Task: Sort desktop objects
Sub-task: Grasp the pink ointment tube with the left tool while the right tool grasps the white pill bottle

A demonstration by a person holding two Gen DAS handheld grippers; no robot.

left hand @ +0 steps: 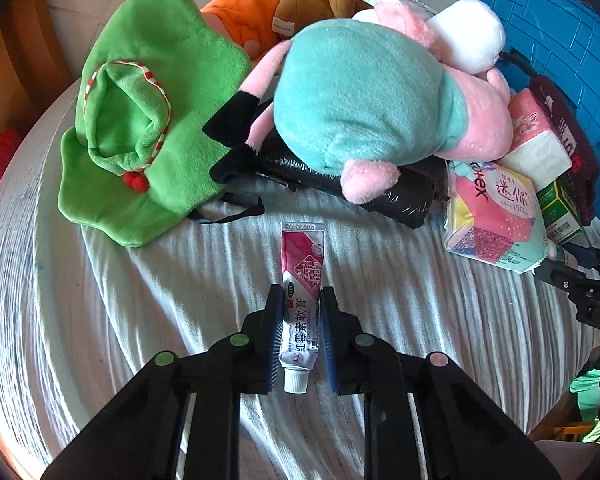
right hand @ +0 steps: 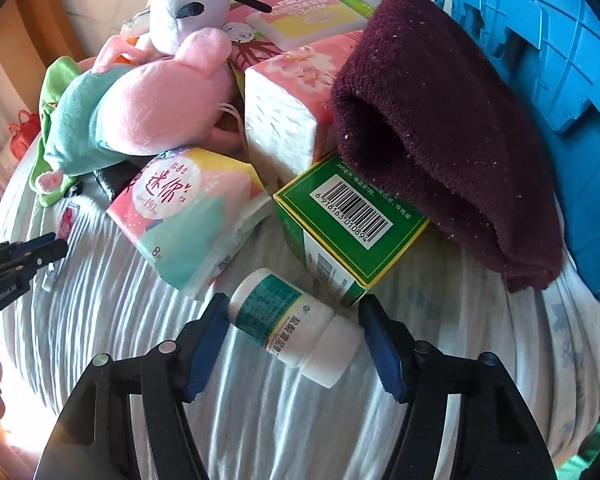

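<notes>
Ointment tube point(left hand: 299, 312) lies lengthwise between the blue pads of our left gripper point(left hand: 300, 334), white cap toward us, crimped end pointing far toward the plush pile. The jaws stand narrow and close against its sides; we cannot tell for sure that the pads already bite, so we call it a near-pinch. On the right, the white pill bottle point(right hand: 296, 324) lies on its side on the striped cloth point(right hand: 260, 400), slanted across our right gripper point(right hand: 294, 340), whose jaws are half spread with the left pad just at the bottle's base and the right pad apart from the cap.

What could go wrong: the round bottle may roll or swivel out as the pads meet it askew, nudging the green box point(right hand: 352, 232) just beyond. The slim tube could slip from a shallow grip when we lift.
</notes>
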